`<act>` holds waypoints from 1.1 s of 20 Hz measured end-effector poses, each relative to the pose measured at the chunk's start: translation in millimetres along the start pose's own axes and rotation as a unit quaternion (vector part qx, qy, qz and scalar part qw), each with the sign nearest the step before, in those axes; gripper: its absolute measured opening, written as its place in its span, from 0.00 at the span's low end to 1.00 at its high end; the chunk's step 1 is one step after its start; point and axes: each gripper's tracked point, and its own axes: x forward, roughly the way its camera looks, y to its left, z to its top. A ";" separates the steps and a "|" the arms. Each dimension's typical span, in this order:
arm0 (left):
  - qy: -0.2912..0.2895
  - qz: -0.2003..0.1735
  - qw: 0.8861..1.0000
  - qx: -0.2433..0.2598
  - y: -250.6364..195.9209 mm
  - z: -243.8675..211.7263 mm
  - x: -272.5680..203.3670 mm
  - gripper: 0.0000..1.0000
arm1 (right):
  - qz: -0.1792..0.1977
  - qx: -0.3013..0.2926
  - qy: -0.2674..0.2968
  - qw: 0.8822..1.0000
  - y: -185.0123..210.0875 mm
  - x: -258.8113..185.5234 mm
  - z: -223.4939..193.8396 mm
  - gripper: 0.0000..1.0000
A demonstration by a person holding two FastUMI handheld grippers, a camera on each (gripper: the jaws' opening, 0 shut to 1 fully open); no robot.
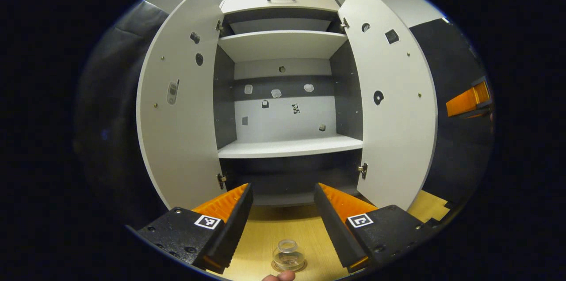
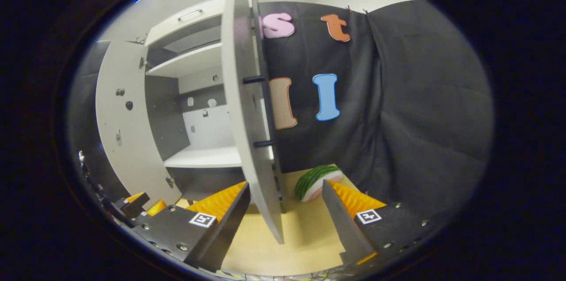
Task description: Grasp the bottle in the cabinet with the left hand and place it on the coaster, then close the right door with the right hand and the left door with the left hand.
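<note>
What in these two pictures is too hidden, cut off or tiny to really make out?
- Bottle, left gripper view: clear glass low in the picture; whether a coaster lies under it is unclear.
- Small stickers on the cabinet's back wall, left gripper view: too small to identify.
- Green striped object, right gripper view: partly hidden behind the right door and one of the fingers.
- Other gripper, left gripper view: only an orange part shows near the edge.

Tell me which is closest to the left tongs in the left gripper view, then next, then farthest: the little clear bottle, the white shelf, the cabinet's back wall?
1. Small clear glass bottle, on the wooden table between the tongs.
2. White shelf, ahead.
3. Cabinet's back wall, behind it.
</note>
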 end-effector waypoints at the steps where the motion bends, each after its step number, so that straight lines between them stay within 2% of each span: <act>1: -0.002 0.004 1.000 0.000 2.9 5.9 -2.0 0.89 | 0.005 0.004 -0.005 1.000 -2.1 7.0 8.6 1.00; 4: 0.002 0.013 1.000 0.003 10.7 12.4 -6.9 0.89 | 0.023 0.005 -0.019 1.000 -3.6 25.7 25.4 0.99; 9: 0.021 0.033 0.999 0.006 23.7 5.5 -15.9 0.89 | 0.046 -0.008 -0.020 0.999 0.3 46.1 30.3 0.99; 16: 0.033 0.054 0.998 0.020 44.7 -0.8 -21.5 0.89 | 0.071 -0.017 -0.030 0.997 7.7 47.4 28.5 0.98; 22: 0.037 0.064 0.997 0.007 58.9 -2.3 -25.2 0.89 | 0.112 -0.011 -0.026 0.993 46.1 51.6 21.9 0.98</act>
